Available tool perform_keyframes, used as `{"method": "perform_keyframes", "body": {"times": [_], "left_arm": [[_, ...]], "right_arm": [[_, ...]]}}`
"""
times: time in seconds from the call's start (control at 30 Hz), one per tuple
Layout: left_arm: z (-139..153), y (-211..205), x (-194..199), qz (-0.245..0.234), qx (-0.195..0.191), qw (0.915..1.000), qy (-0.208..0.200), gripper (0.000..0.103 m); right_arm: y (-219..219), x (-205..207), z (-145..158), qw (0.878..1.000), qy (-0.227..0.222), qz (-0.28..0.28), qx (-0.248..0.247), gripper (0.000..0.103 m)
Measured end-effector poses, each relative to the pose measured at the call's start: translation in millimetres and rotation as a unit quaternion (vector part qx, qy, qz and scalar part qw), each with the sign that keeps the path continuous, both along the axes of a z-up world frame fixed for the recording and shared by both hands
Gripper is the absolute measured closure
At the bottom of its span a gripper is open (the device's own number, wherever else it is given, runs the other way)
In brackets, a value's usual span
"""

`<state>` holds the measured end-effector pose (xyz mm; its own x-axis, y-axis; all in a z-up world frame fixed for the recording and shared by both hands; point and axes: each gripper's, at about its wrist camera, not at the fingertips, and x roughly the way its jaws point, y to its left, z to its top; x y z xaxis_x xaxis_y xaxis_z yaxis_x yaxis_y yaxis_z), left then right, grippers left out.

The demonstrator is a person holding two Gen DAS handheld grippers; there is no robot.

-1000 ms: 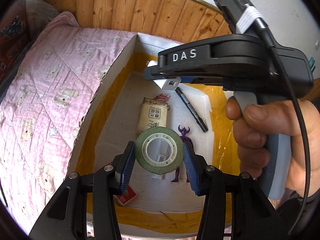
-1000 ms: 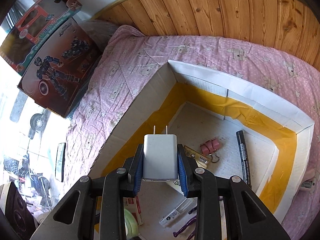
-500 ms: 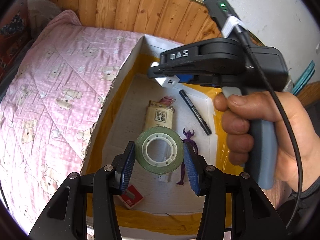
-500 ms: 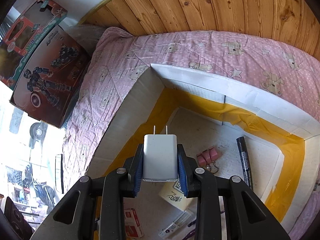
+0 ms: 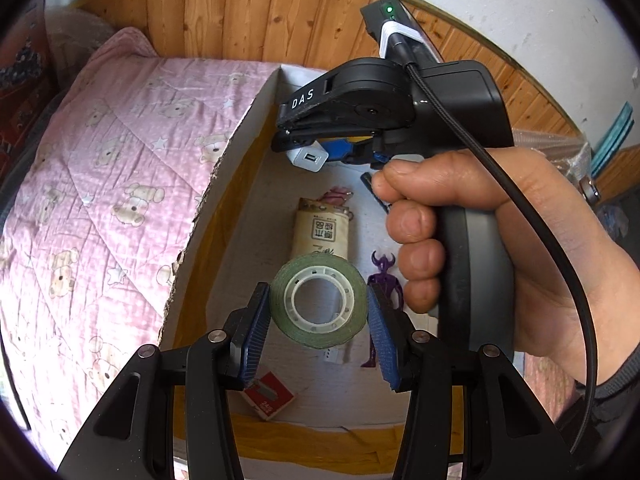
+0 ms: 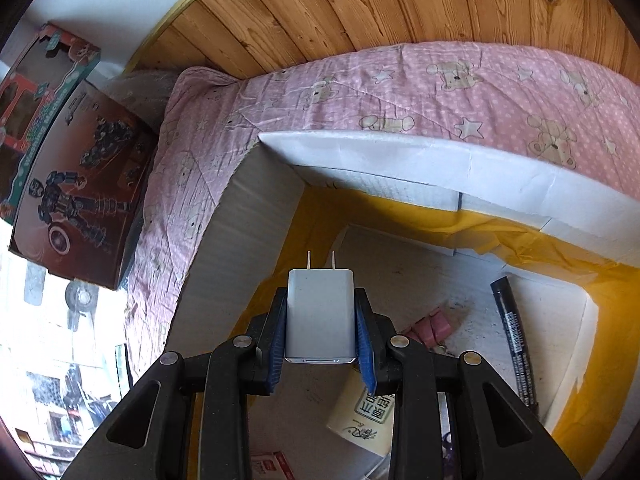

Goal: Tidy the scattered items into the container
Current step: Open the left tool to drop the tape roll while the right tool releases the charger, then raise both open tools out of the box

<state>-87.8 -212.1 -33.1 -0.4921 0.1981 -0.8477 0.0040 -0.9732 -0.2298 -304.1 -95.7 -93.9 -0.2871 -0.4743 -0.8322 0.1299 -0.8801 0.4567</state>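
Note:
My left gripper [image 5: 319,314] is shut on a green tape roll [image 5: 320,340] with a white core, held above the open white box [image 5: 224,184] lined with yellow tape. My right gripper [image 6: 320,332] is shut on a white plug charger [image 6: 320,316], prongs pointing forward, low over the box's far left corner [image 6: 240,216]. In the left wrist view a hand [image 5: 460,240] holds the right gripper [image 5: 308,152], with the charger [image 5: 308,159] at its tip inside the box's far end.
On the box floor lie a tissue pack [image 5: 322,232], a purple figure [image 5: 382,280], a red packet [image 5: 268,398], pink clips [image 6: 430,328] and a black marker [image 6: 514,332]. The box sits on a pink bear quilt [image 5: 100,200]. Toy boxes [image 6: 68,184] stand beside the bed.
The right gripper has sunk lower into the box with the charger and rolled a little. The left gripper has stayed in place with the tape roll.

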Motion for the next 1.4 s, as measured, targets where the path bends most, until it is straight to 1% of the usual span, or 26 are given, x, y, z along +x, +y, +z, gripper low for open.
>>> {"method": "perform_keyframes", "body": {"times": [0.1, 0.17, 0.2, 0.23, 0.3, 0.6, 0.8, 0.97, 1.1, 1.2, 1.33, 1.4], "left_arm": [[-3, -2, -2, 0.004, 0.001, 1.0, -0.006, 0.053], [-4, -5, -3, 0.011, 0.004, 0.9999, -0.011, 0.053], [-4, -6, -4, 0.012, 0.006, 0.9998, -0.012, 0.053], [-4, -6, -4, 0.014, 0.007, 0.9998, -0.013, 0.053], [-4, -7, -3, 0.015, 0.008, 0.9998, -0.014, 0.053], [-4, -10, -2, 0.025, 0.008, 0.9995, -0.018, 0.052], [-4, -16, 1, 0.036, 0.019, 0.9989, -0.024, 0.051], [1, -19, 1, 0.047, 0.022, 0.9985, -0.018, 0.051], [9, -21, -1, 0.056, 0.029, 0.9979, -0.01, 0.051], [14, -16, -2, 0.055, 0.022, 0.9983, -0.002, 0.051], [25, -5, -2, 0.057, -0.015, 0.9981, 0.016, 0.051], [29, -3, -2, 0.056, -0.024, 0.9979, 0.025, 0.051]], "right_arm": [[0, -2, -6, 1.0, -0.011, -0.008, -0.015, 0.071], [1, -4, -10, 0.999, -0.019, -0.016, -0.038, 0.069], [2, -5, -12, 0.998, -0.025, -0.02, -0.05, 0.067], [3, -5, -13, 0.998, -0.028, -0.023, -0.058, 0.06], [5, -3, -13, 0.997, -0.029, -0.029, -0.059, 0.056], [11, 5, -7, 0.997, -0.034, -0.021, -0.06, 0.056], [21, 9, -4, 0.997, -0.037, -0.025, -0.069, 0.056], [22, 19, 4, 0.997, -0.036, -0.014, -0.074, 0.056], [24, 31, 18, 0.997, -0.024, 0.004, -0.073, 0.056], [27, 41, 27, 0.997, -0.015, 0.014, -0.072, 0.056], [32, 51, 41, 0.997, 0.004, 0.029, -0.066, 0.056], [36, 59, 51, 0.997, 0.019, 0.037, -0.064, 0.056]]}}
